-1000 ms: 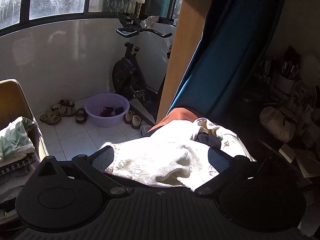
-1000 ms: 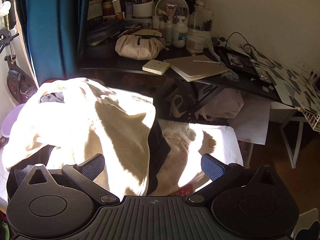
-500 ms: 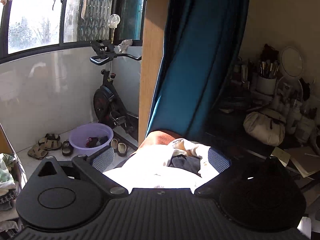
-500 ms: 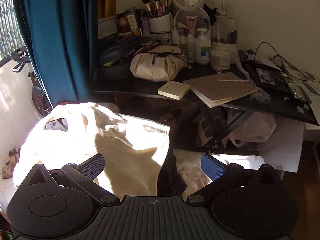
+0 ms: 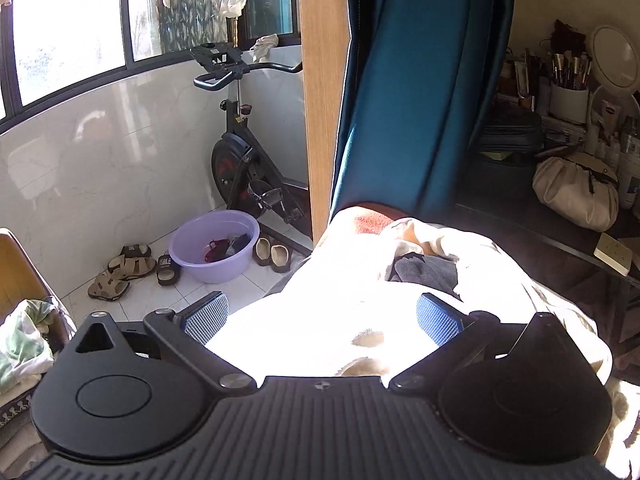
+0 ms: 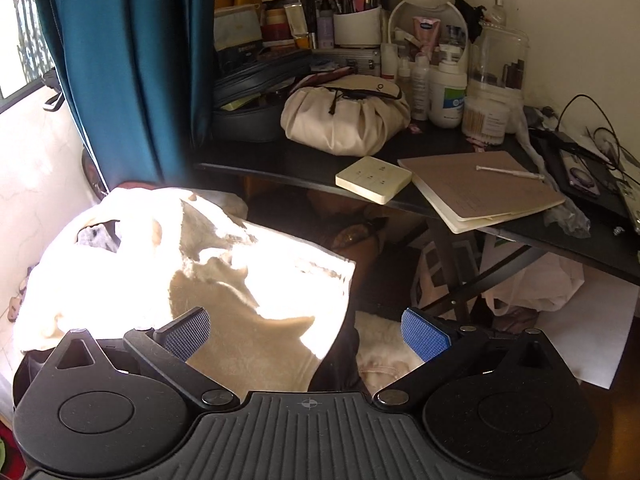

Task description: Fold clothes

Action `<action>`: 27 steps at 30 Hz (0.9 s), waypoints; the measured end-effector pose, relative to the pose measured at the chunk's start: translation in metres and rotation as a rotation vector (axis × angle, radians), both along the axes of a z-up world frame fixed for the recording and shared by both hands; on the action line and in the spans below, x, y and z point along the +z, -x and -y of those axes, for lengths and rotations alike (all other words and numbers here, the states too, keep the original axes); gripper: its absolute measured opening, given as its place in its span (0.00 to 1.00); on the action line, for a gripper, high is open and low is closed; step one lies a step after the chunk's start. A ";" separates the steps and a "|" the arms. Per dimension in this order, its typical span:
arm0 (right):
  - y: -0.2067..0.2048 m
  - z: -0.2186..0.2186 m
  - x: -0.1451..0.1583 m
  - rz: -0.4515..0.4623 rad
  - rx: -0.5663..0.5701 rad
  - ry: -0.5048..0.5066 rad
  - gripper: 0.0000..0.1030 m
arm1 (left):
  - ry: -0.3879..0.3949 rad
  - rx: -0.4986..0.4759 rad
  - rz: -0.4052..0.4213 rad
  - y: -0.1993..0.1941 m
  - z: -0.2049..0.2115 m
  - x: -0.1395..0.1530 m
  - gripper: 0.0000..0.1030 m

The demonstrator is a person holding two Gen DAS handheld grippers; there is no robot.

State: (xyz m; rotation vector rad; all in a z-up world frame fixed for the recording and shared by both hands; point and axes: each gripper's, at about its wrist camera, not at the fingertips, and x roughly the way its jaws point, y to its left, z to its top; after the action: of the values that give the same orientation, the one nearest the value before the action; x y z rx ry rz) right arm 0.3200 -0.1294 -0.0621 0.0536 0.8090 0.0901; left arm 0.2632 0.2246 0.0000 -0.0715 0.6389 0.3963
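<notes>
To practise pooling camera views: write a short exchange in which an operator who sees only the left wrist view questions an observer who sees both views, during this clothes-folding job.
Operator: My left gripper is open, with the cream garment ahead of it. Where is the right gripper?
Observer: The right gripper is open too and holds nothing. It faces the garment's edge on the side nearer the desk.
Operator: What lies under that edge?
Observer: A dark cloth shows beneath it, beside a fluffy white fabric.
</notes>
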 end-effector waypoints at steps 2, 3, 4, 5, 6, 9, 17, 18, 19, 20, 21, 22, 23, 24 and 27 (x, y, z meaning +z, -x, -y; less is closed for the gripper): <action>-0.017 -0.018 -0.001 -0.005 0.004 -0.002 0.99 | 0.011 0.004 -0.020 -0.001 -0.014 -0.005 0.99; -0.027 -0.029 -0.001 -0.001 0.010 -0.005 0.98 | 0.023 0.007 -0.025 -0.002 -0.022 -0.007 0.99; -0.037 -0.040 -0.001 0.003 0.015 -0.008 0.95 | 0.036 0.013 -0.029 -0.002 -0.030 -0.009 0.99; -0.046 -0.051 -0.001 0.008 0.021 -0.011 0.90 | 0.050 0.020 -0.032 -0.002 -0.039 -0.011 0.99; -0.057 -0.067 -0.004 0.001 0.043 -0.015 0.88 | 0.065 0.021 -0.038 -0.002 -0.046 -0.013 0.99; -0.089 -0.117 -0.014 -0.025 0.121 -0.026 0.78 | 0.099 0.003 -0.057 0.002 -0.067 -0.019 0.99; -0.174 -0.252 -0.042 -0.095 0.329 -0.054 0.76 | 0.073 -0.023 -0.086 0.021 -0.097 -0.032 0.99; -0.185 -0.268 -0.045 -0.104 0.355 -0.058 0.76 | 0.076 -0.021 -0.090 0.023 -0.101 -0.034 0.99; -0.196 -0.285 -0.048 -0.113 0.381 -0.061 0.76 | 0.077 -0.019 -0.094 0.025 -0.104 -0.036 0.99; -0.206 -0.302 -0.052 -0.122 0.407 -0.065 0.76 | 0.078 -0.015 -0.099 0.026 -0.107 -0.037 0.99; -0.217 -0.319 -0.055 -0.130 0.433 -0.068 0.76 | 0.080 -0.010 -0.104 0.027 -0.110 -0.038 0.99; -0.219 -0.329 -0.056 -0.124 0.440 -0.060 0.74 | 0.084 -0.004 -0.111 0.028 -0.112 -0.040 0.99; -0.218 -0.338 -0.056 -0.115 0.443 -0.049 0.74 | 0.092 0.001 -0.115 0.029 -0.116 -0.041 0.99; -0.213 -0.343 -0.054 -0.104 0.471 -0.043 0.74 | 0.103 0.006 -0.118 0.029 -0.119 -0.042 0.99; -0.196 -0.353 -0.049 -0.073 0.567 -0.026 0.74 | 0.138 0.025 -0.133 0.028 -0.132 -0.046 0.99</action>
State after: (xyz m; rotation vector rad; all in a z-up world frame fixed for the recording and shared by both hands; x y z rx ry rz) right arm 0.5162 0.2232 -0.1111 -0.1507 0.8778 0.6372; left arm 0.2348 0.3567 -0.0464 -0.1857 0.7974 0.3834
